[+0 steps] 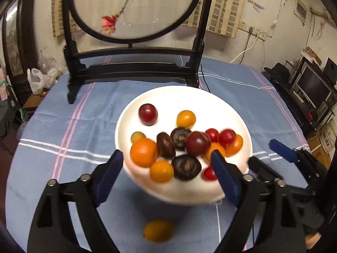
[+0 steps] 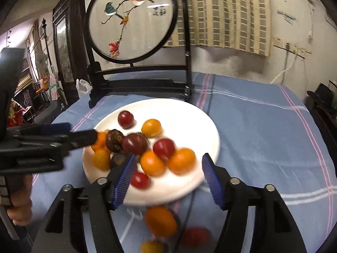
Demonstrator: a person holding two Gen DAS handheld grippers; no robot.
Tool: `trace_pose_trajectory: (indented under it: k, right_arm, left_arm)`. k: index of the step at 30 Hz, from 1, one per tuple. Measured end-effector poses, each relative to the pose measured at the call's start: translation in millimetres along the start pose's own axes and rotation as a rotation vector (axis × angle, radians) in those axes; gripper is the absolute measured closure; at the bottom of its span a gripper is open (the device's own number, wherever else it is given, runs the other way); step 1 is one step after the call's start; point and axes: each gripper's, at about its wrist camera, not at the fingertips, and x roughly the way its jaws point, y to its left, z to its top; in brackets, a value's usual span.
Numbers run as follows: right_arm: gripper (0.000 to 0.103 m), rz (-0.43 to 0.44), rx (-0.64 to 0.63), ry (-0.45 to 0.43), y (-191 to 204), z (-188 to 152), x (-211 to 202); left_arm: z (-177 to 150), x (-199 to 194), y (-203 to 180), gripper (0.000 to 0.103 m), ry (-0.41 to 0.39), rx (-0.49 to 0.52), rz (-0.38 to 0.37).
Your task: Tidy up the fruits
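A white plate (image 1: 210, 99) sits on the blue cloth, tilted toward me, holding several small fruits: orange ones (image 1: 143, 152), dark red ones (image 1: 147, 114), brown chestnut-like ones (image 1: 186, 167) and red cherry tomatoes (image 1: 226, 136). The plate also shows in the right wrist view (image 2: 189, 113). My left gripper (image 1: 166, 176) is open at the plate's near rim. My right gripper (image 2: 168, 179) is open over the plate's near edge. Loose fruits lie off the plate on the cloth: an orange one (image 1: 158, 230), and in the right view an orange one (image 2: 161, 221), a red one (image 2: 194, 236) and a yellow one (image 2: 151, 247).
A dark wooden stand with a round embroidered screen (image 1: 134, 8) stands behind the plate on the blue striped tablecloth (image 1: 63, 126). A white plastic bag (image 1: 36, 80) lies at the far left. Shelves with a monitor (image 1: 313, 86) are to the right. A black cable (image 2: 187, 208) crosses the cloth.
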Motion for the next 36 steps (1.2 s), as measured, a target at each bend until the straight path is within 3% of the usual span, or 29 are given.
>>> trace_pose_trajectory:
  k: [5,11,16,20,23,28,32,35,36]
  right_arm:
    - [0.032,0.014,0.054,0.029,-17,-26,-23]
    - [0.032,0.012,0.042,0.062,-17,-66,-46]
    - [0.032,0.014,0.003,0.114,1,-85,-44]
    - [0.032,0.003,-0.055,0.141,19,-87,-38]
    - [0.032,0.003,-0.086,0.17,31,-87,-27]
    - [0.047,-0.026,-0.078,0.221,37,-84,-2]
    - [0.049,-0.039,-0.048,0.212,34,-84,6]
    - [0.057,-0.057,-0.057,0.215,35,-83,10]
    - [0.067,-0.065,-0.06,0.212,36,-82,10]
  left_arm:
    - [-34,-25,-1,0.011,-0.018,0.009,0.025]
    - [-86,-25,-3,0.011,0.031,0.018,0.074]
    - [-101,-24,3,0.011,0.008,0.023,0.075]
    - [-107,-23,6,0.011,-0.045,0.049,0.121]
    - [-104,-16,11,0.011,-0.013,0.046,0.113]
    - [-103,-11,17,0.011,0.019,0.013,0.067]
    - [-103,-14,15,0.011,0.008,0.01,0.055]
    - [-104,-8,16,0.011,0.038,-0.005,0.031]
    - [-105,-7,17,0.011,0.046,-0.01,0.027]
